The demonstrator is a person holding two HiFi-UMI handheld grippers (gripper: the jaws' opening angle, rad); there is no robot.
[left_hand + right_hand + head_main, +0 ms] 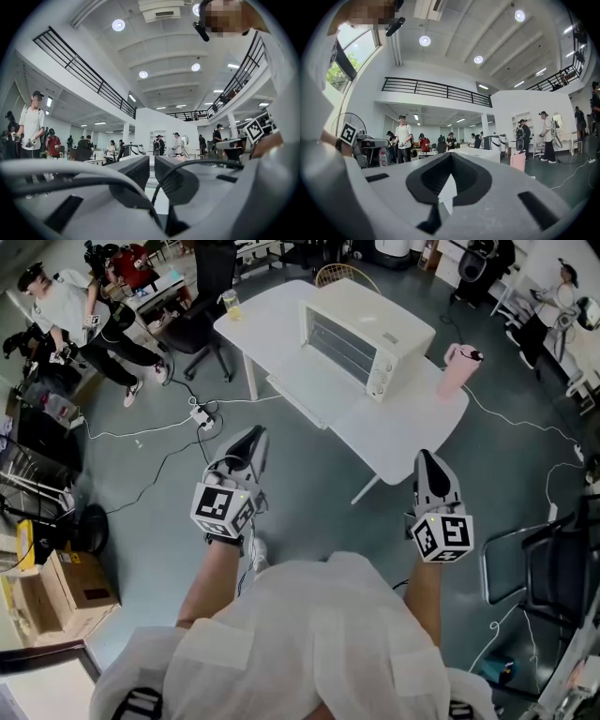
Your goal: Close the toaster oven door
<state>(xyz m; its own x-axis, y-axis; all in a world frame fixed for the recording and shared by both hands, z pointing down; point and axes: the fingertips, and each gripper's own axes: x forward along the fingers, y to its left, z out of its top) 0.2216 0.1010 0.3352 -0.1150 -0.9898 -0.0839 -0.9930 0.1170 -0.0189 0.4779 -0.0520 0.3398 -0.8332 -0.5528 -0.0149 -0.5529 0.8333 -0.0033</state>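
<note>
Brightly, evenly lit by round ceiling lamps and a window. Soft, faint shadows. Heavy fisheye bending, black corners in both gripper views; blurred close up. Sharp in the head view.

No legible text, brand, number or sign appears in any view. The marker cubes on the left gripper and right gripper bear only black-and-white square patterns. Any print on the toaster oven is too small to read.
</note>
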